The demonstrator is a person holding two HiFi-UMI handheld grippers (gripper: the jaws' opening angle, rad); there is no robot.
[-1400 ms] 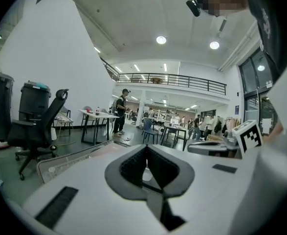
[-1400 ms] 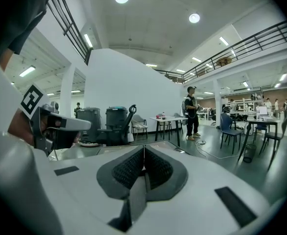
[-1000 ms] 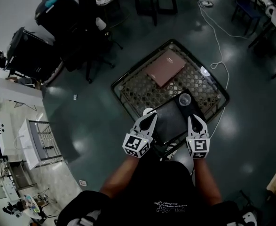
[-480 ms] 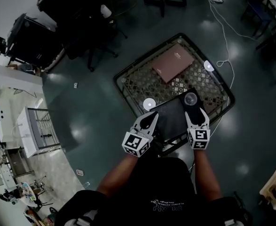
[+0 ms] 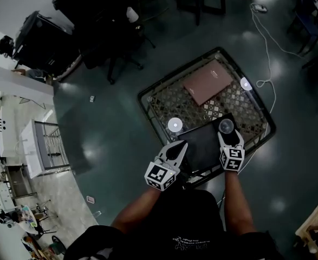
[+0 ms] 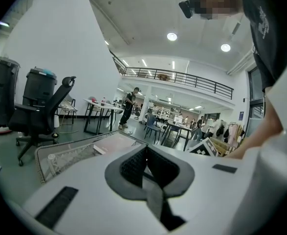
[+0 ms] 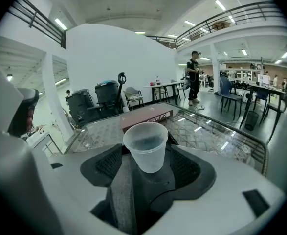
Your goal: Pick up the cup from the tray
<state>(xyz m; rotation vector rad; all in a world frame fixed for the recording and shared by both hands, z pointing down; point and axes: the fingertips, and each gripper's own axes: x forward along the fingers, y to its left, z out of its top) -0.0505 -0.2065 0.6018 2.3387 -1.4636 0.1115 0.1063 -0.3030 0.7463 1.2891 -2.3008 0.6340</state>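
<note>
Jaws on your right hand-held gripper are the change: shut a second ago, they now stand wide and are opening as far as they go. Over that same second you bring this gripper forward across the tray, from short of the cup to around it. The cup stands upright at the tray's far right corner, between the two pads. A gap shows on each side, so nothing grips it yet.

For the task, I judge the approach done and the closing step next. The cup looks thin and light, so a gentle squeeze low on its wall should do. A hard one may buckle it or pop it forward.

Your left hand-held gripper has its jaws together on nothing. It sits at the tray's near left edge, above the tabletop, much where it is a second ago.
</note>
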